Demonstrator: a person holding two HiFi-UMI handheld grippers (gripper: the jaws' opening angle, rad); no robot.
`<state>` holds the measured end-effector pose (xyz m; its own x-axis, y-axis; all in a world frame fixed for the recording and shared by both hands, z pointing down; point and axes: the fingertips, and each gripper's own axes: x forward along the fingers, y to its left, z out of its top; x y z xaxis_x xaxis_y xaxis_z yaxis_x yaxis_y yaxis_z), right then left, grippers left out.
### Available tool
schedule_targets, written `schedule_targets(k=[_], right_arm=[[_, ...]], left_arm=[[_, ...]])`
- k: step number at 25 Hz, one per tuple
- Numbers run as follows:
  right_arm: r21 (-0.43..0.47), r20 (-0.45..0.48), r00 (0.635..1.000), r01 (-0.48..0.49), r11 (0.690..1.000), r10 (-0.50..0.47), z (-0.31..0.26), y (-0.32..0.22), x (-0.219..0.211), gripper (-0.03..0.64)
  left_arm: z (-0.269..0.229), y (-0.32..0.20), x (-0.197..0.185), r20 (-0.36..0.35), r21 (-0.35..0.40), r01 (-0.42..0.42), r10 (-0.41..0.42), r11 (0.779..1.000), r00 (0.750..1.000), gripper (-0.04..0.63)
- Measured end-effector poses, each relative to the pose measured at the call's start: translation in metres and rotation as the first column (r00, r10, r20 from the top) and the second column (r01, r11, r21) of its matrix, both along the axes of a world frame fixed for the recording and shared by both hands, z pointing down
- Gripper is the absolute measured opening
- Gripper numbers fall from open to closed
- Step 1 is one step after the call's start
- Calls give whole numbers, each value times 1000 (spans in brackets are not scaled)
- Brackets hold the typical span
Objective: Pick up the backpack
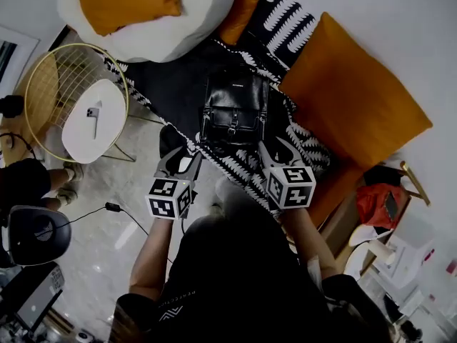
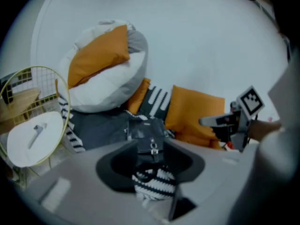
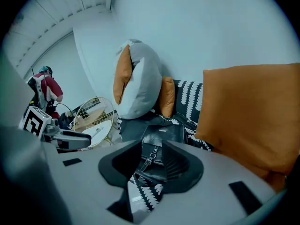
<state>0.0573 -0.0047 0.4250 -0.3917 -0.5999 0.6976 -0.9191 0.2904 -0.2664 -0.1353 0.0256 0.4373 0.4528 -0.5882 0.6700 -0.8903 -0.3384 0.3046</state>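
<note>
Though aimed down at the black backpack (image 1: 234, 109), touching it with neither gripper. Lies flat on a dark throw (image 1: 243, 168) with white leaf-like print, buckled front facing up, between a white beanbag (image 1: 168, 20) at the far left and a big orange cushion (image 1: 353, 98) at the right. Holding the left gripper (image 1: 182, 161) near the backpack's near left corner, jaws parted, gripping nothing; through the gap in the left gripper view, only backpack and striped throw beyond. Holding the right gripper (image 1: 280, 152) near the near right corner, likewise spread and empty, with the backpack's strap and buckle framed between the jaws in the right gripper view. Off to the left, standing well apart on the floor, a round white surface (image 1: 89, 131) in a gold wire frame, carrying one small grey item (image 1: 93, 112).
</note>
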Motion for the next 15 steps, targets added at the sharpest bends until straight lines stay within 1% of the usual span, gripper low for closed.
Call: schedule_targets(k=[6,8,15], right_arm=[[-49,-11,1000,-28,998,28,33,-30,11,120],[-68,-12,999,-32,997,31,44,-35,12,123],[-124,-29,998,-53,991,50,89,-57,24,130]], left_arm=[[36,-37,6,25,-62,0,2,998,1000,172],[50,-43,7,25,-92,3,0,996,1000,172],[104,-60,14,62,-189,4,8,982,998,173]])
